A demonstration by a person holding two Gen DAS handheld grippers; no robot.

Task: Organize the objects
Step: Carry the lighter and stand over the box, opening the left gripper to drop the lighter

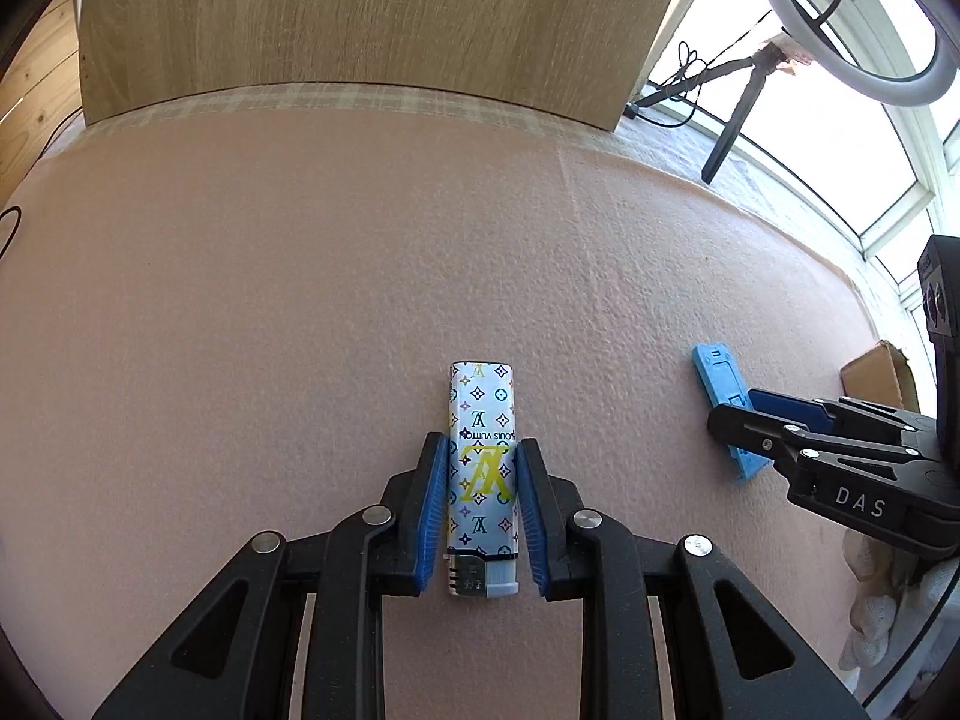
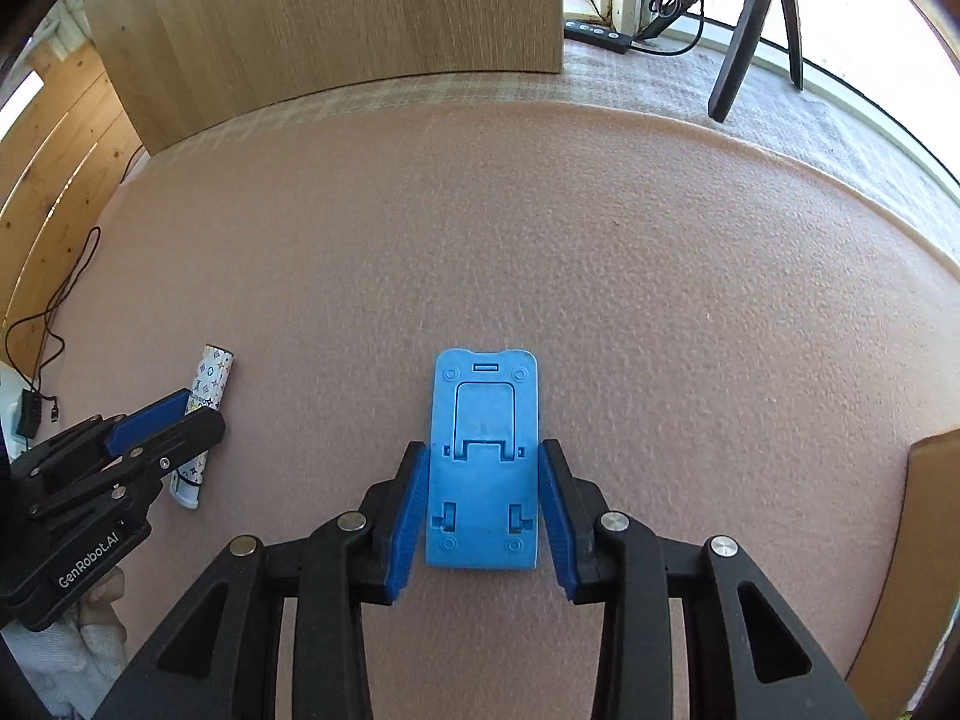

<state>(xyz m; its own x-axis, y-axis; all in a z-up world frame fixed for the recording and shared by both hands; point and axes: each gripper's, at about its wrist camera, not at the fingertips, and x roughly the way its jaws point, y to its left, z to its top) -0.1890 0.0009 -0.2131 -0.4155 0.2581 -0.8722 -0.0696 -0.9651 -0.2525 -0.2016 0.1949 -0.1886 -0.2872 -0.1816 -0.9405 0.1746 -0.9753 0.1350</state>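
both views are lit by strong daylight from the window (image 1: 798,138) at the upper right, where the panes are blown out to white. the pink mat (image 2: 540,252) is evenly lit and sharply rendered, with only soft shadows. straight edges are bowed by fisheye distortion, and the corners are darkly vignetted.

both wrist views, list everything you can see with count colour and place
patterned white lighter: 1, white with coloured monogram print, between the left gripper's pads
blue plastic folding phone stand: 1, light blue, flat on the mat between the right gripper's pads
pink foam mat: 1, pink, under everything
wooden panel: 1, light oak, behind the mat
black tripod: 1, black, by the window
ring light: 1, white, on the tripod
cardboard box: 1, brown, right edge
left gripper: 1, black, blue pads
right gripper: 1, black, blue pads
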